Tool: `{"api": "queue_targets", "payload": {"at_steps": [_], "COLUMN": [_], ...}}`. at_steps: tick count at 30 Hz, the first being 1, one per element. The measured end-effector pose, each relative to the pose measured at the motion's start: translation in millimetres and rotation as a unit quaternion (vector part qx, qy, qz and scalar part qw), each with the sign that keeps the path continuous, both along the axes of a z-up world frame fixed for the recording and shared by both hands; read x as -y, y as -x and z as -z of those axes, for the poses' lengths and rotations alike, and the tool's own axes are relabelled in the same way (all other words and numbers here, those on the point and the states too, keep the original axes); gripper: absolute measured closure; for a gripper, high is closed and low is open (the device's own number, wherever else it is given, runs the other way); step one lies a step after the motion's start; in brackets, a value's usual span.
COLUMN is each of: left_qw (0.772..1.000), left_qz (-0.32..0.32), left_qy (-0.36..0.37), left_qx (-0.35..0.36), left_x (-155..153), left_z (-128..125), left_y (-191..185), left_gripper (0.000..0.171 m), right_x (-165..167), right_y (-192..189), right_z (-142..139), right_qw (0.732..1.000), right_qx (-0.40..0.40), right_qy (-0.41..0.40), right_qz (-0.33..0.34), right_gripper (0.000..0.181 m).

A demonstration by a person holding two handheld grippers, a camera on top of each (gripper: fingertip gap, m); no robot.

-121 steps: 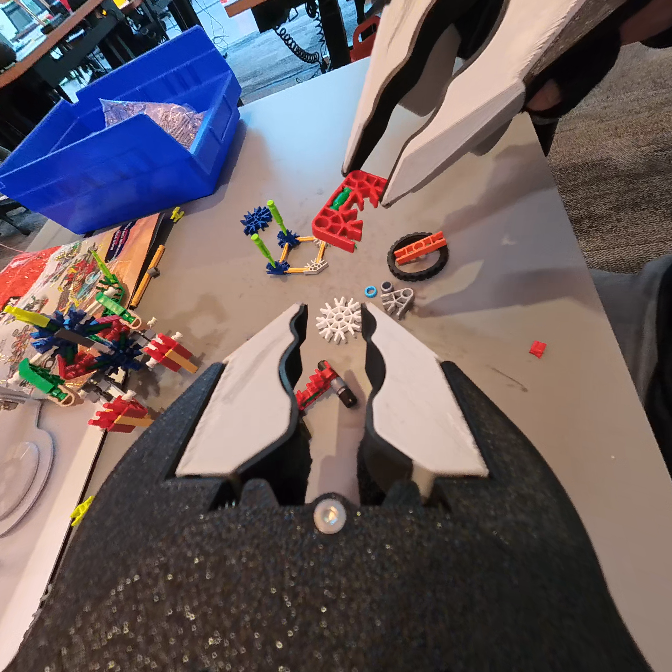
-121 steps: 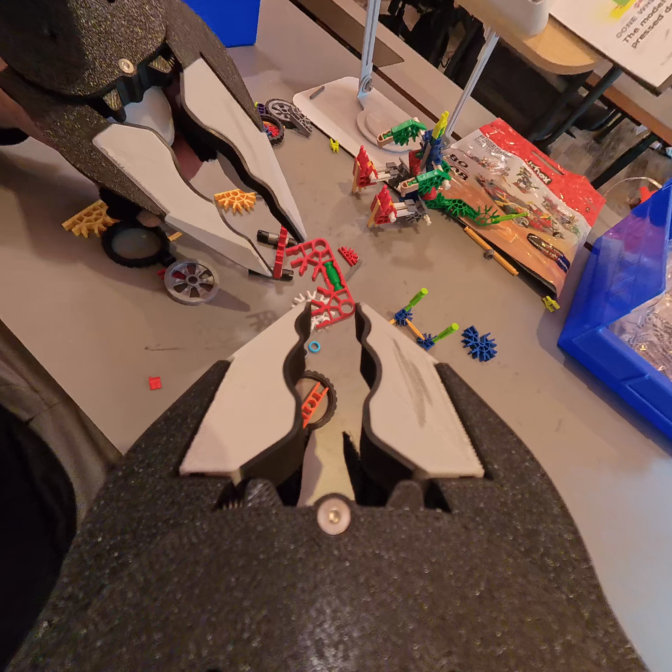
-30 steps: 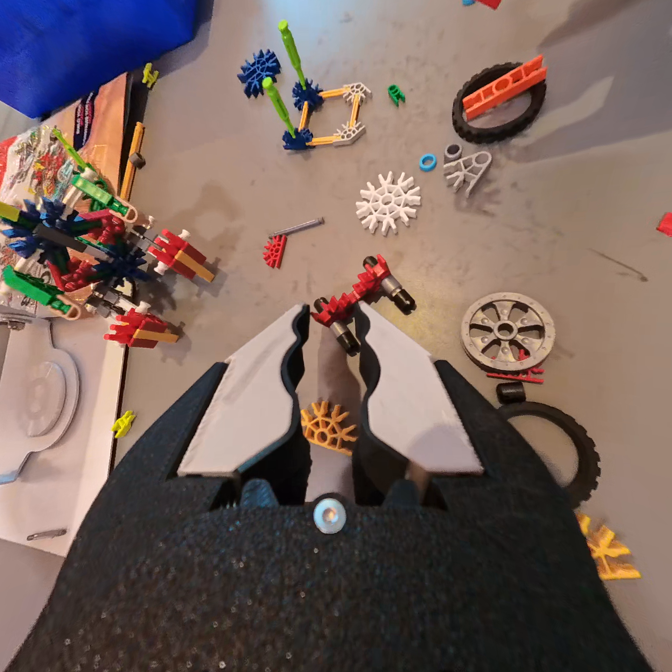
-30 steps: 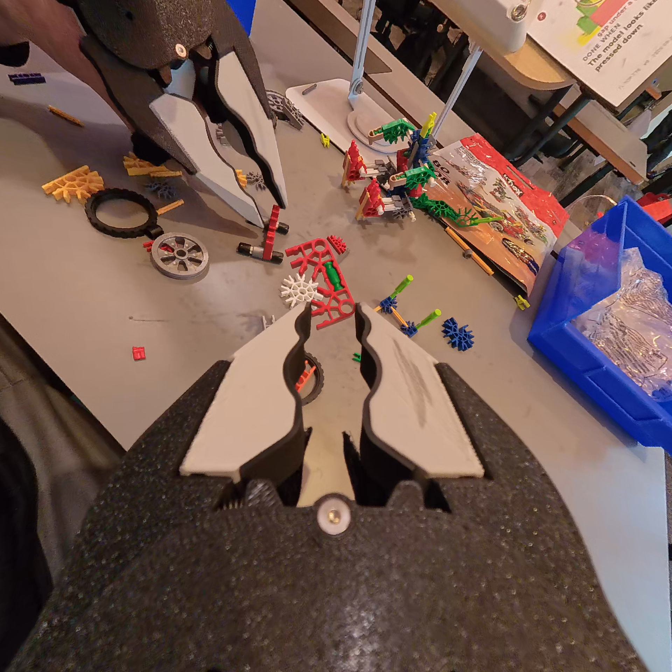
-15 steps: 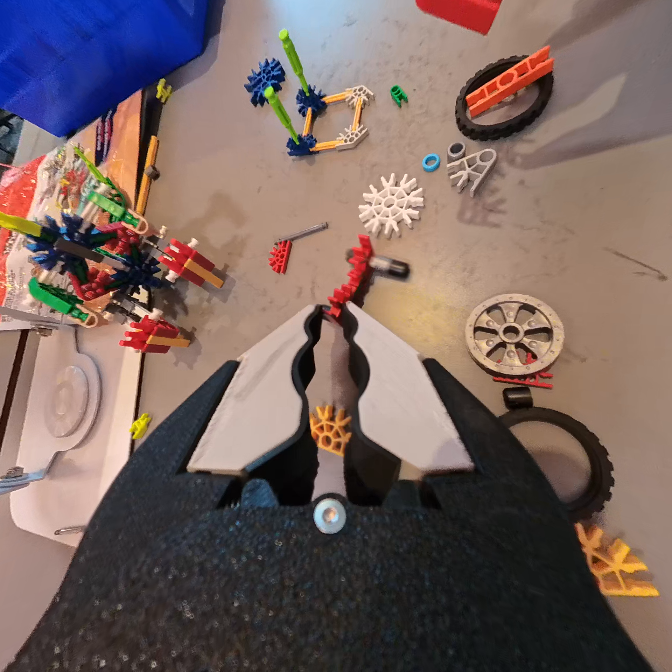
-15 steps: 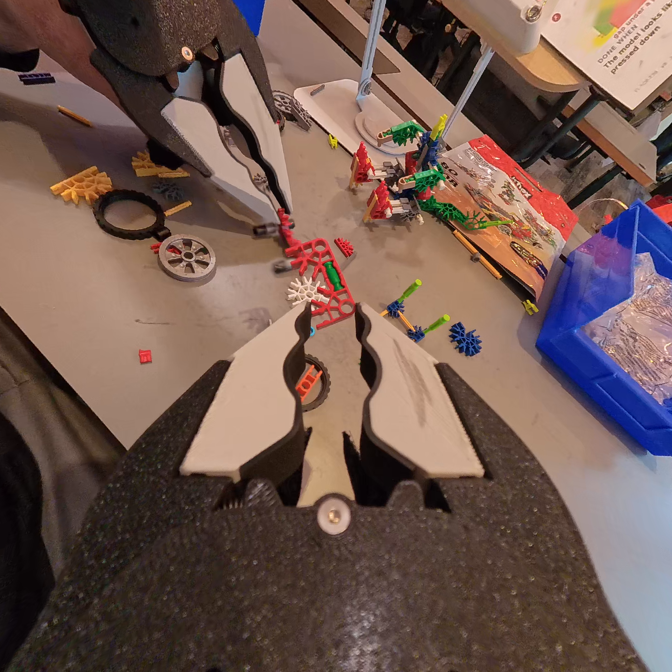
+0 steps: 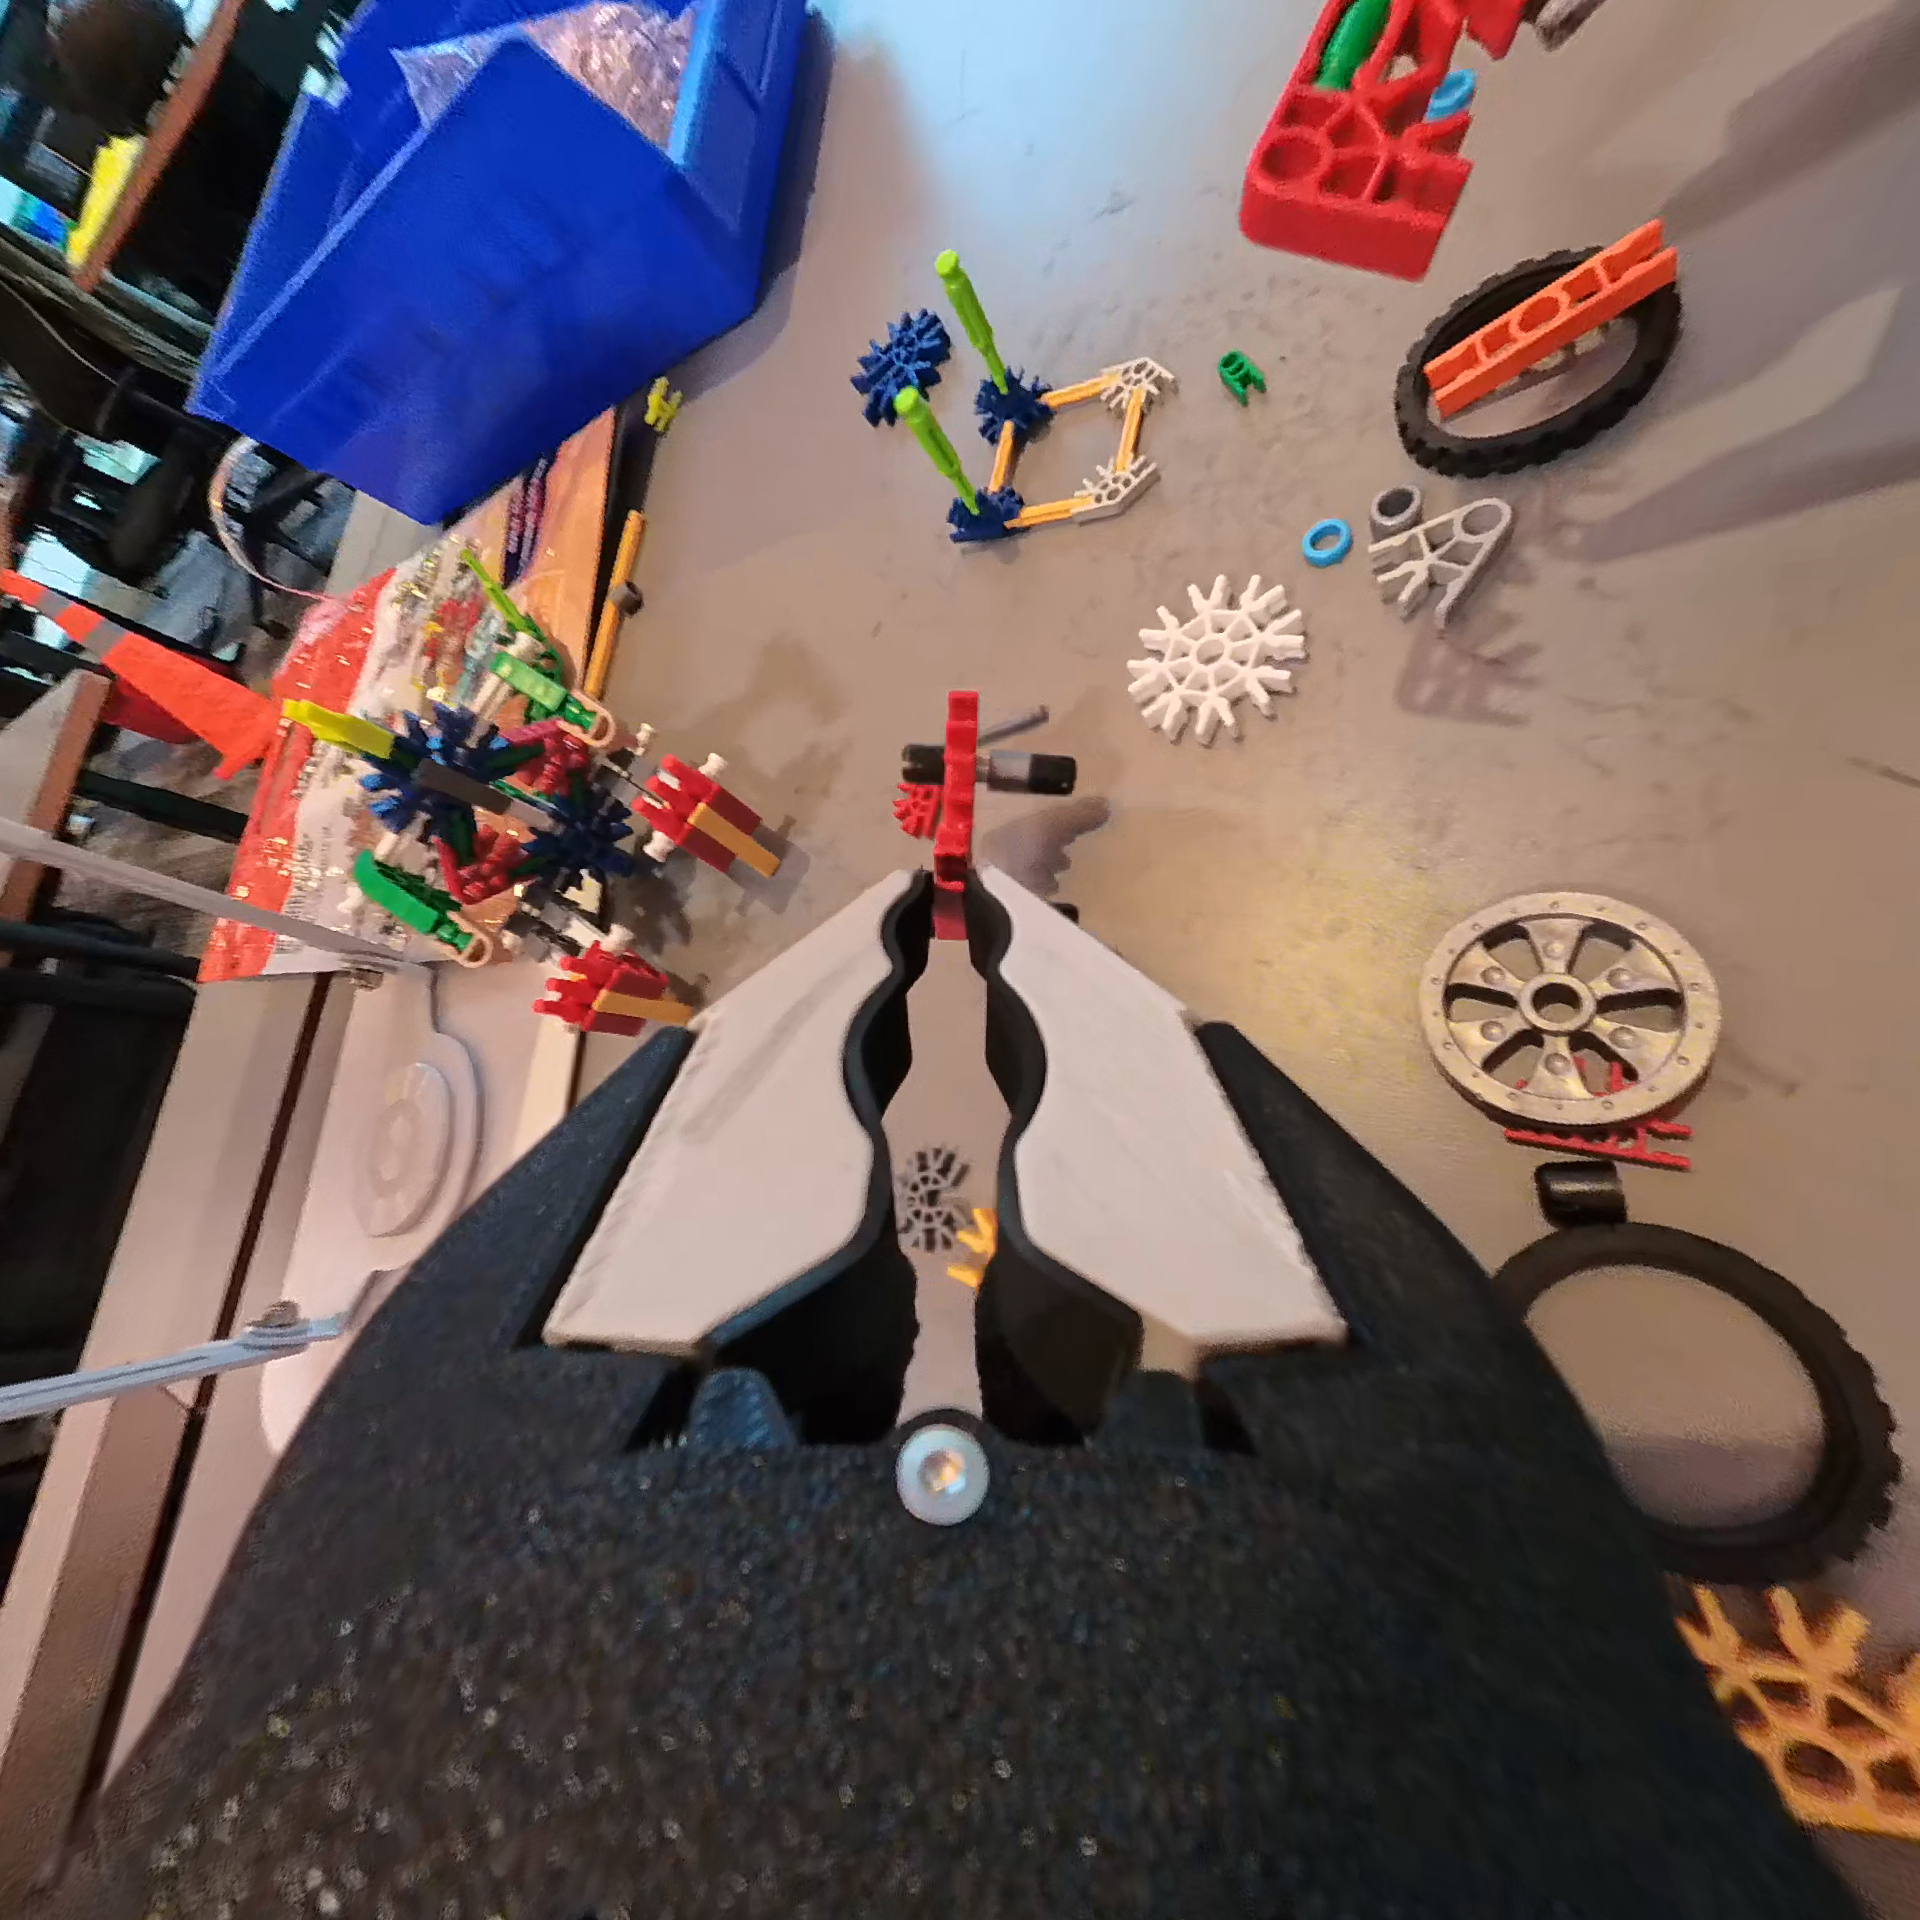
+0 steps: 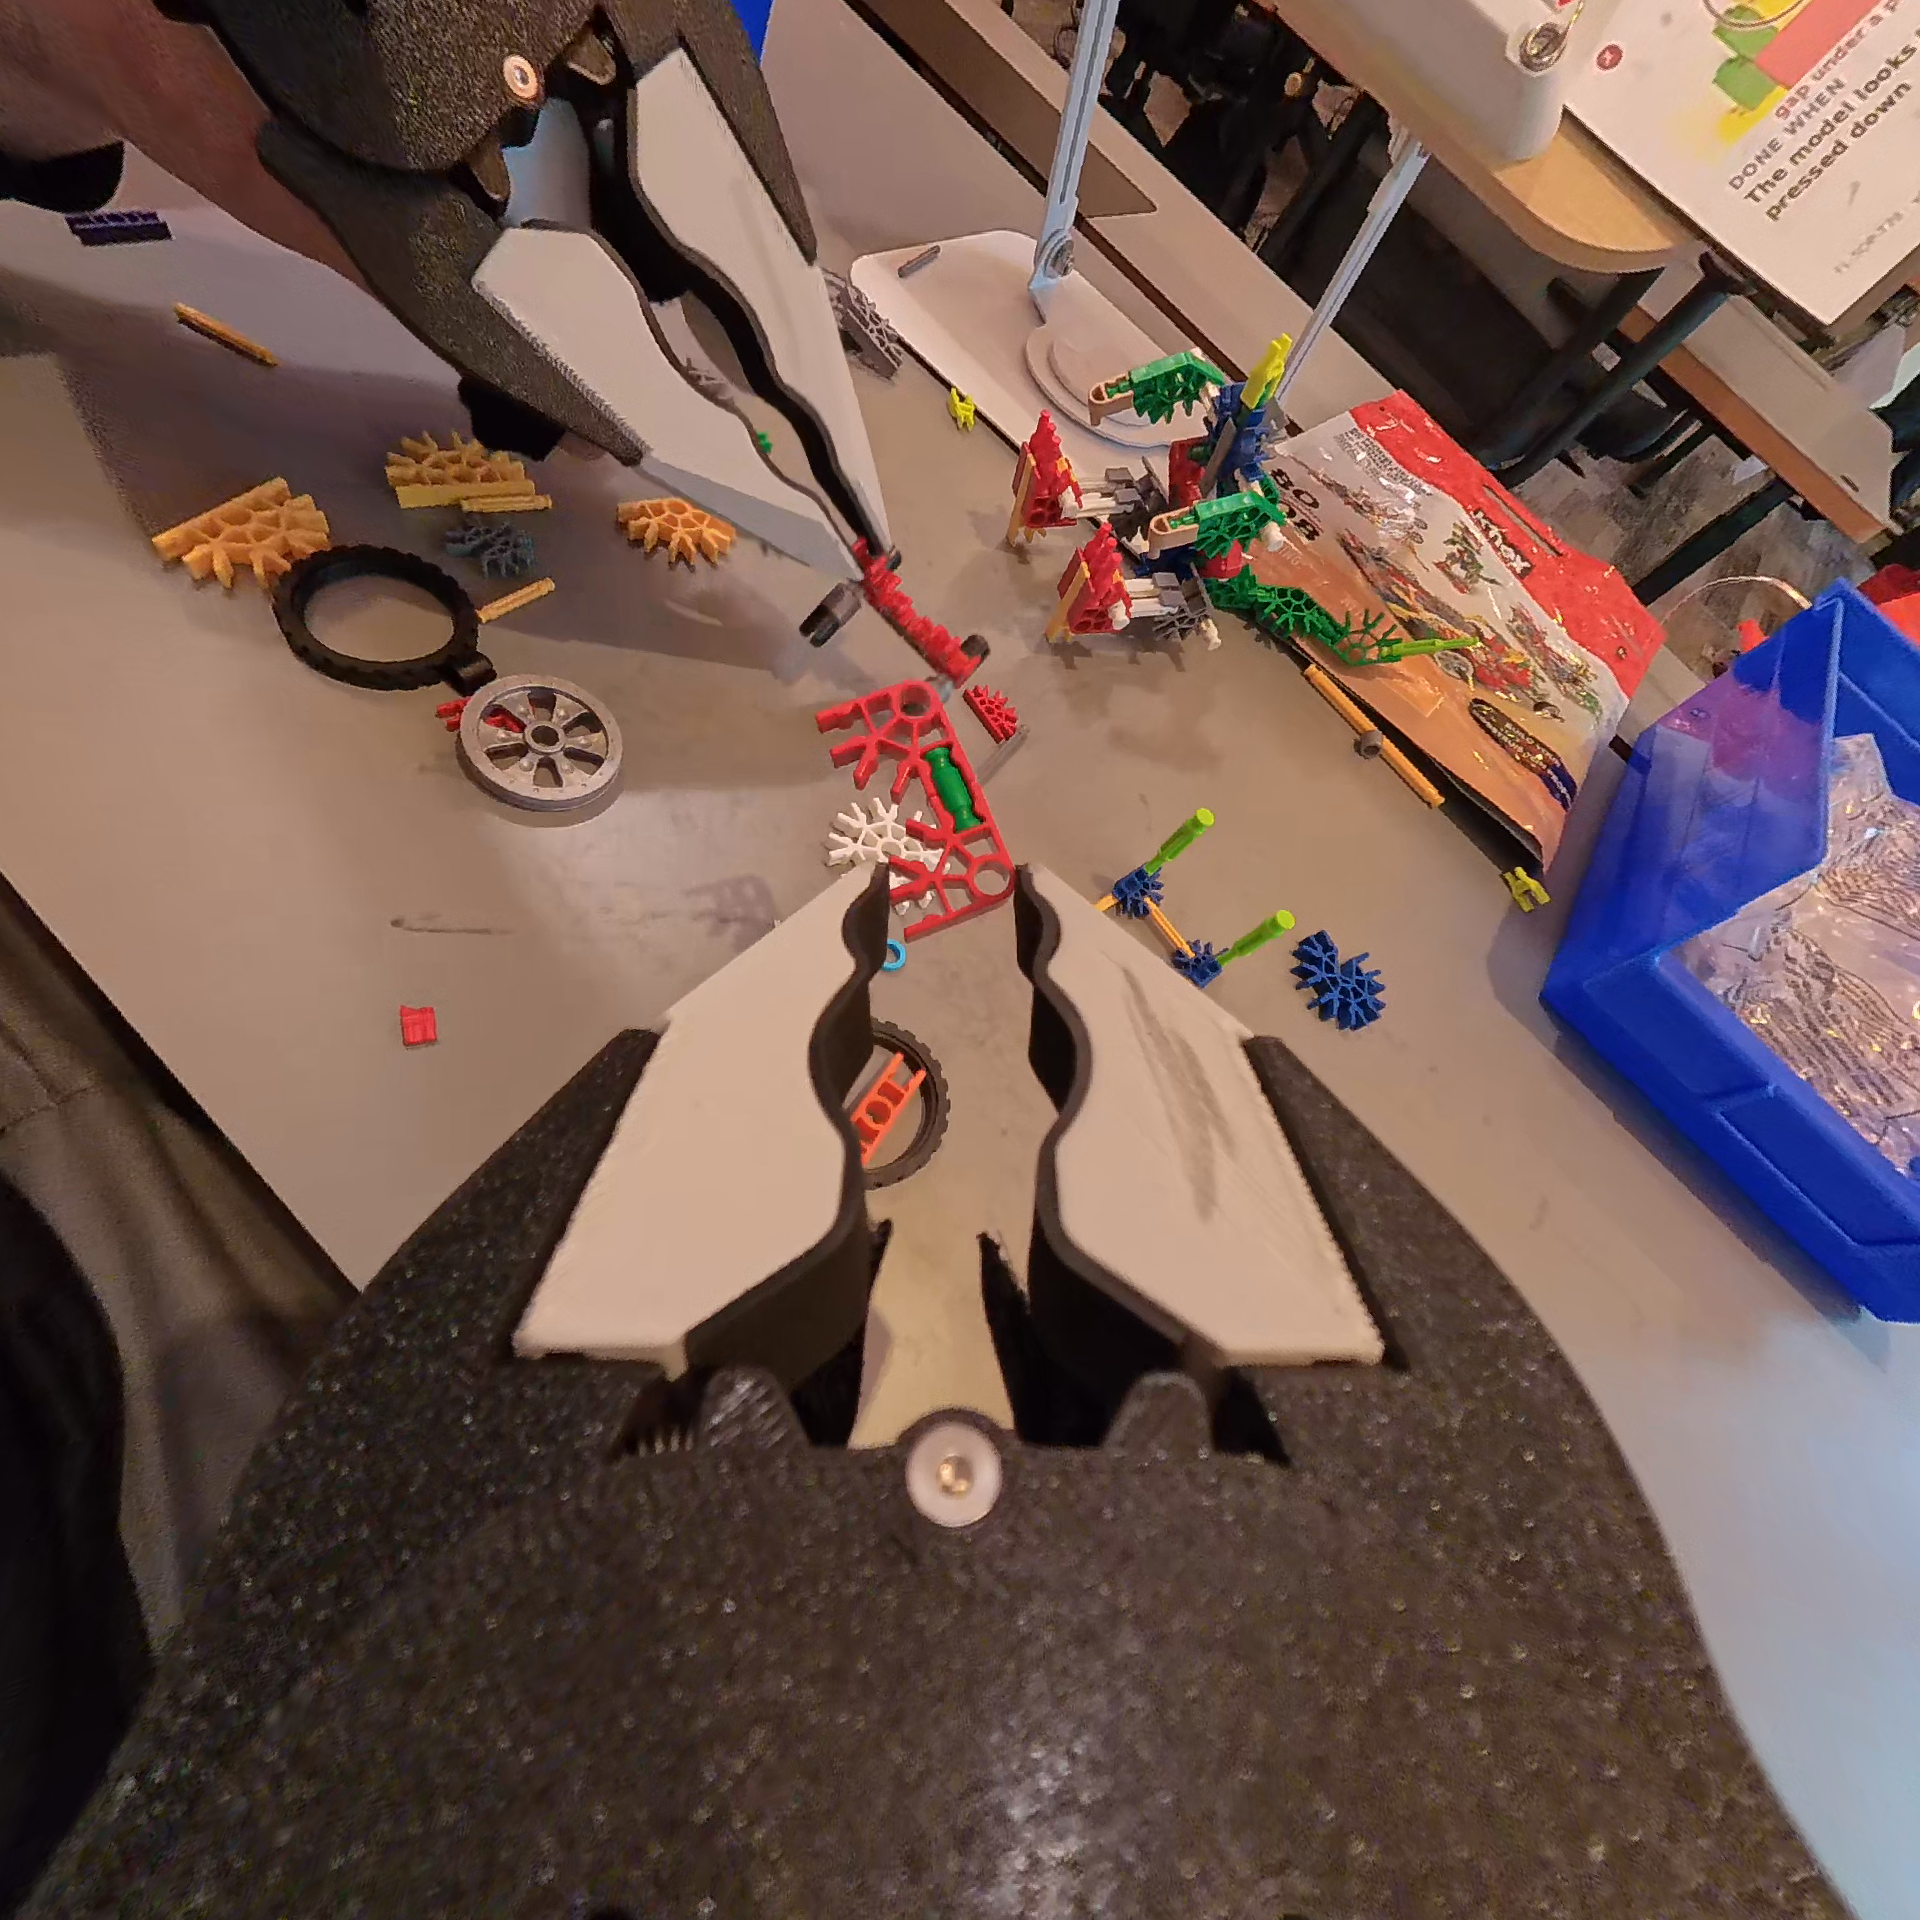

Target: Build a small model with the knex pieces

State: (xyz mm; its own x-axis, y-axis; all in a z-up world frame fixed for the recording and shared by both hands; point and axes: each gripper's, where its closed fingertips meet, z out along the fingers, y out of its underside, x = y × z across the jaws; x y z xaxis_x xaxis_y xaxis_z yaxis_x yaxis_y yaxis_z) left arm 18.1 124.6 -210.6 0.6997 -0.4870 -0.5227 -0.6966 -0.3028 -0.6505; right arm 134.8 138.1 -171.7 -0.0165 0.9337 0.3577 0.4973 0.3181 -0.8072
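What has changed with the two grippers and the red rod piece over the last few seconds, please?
The left gripper pulled back from the white snowflake, came down on the red rod with black end caps, shut on its end and lifted it off the table. The right gripper stayed open, holding nothing, above the red frame; the silver wheel and tyres lie where they did.

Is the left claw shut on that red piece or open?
Shut: the left claw pinches the red piece at its tips, lifting it above the table.

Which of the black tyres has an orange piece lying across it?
The black tyre at upper right in the left wrist view, beside the red frame. The other tyre, near the grey spoked wheel, is empty.
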Motion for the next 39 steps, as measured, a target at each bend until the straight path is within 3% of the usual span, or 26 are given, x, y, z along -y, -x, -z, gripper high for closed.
{"api": "queue_targets", "payload": {"at_steps": [18,39], "left_qw": [0.991,0.984], "left_qz": [0.003,0.014], "left_qy": [-0.123,-0.160], "left_qx": [-0.048,-0.079], "left_x": [-10,-12], "left_z": [-34,-39], "left_y": [-6,-16], "left_gripper": [0.168,0.168], "right_x": [0,7], "right_y": [3,6], "right_z": [0,8], "right_qw": [1.000,1.000], "right_qx": [-0.006,0.003], "right_qy": [0.003,0.010], "right_qz": [-0.004,-0.015], "right_gripper": [0.158,0.158]}}
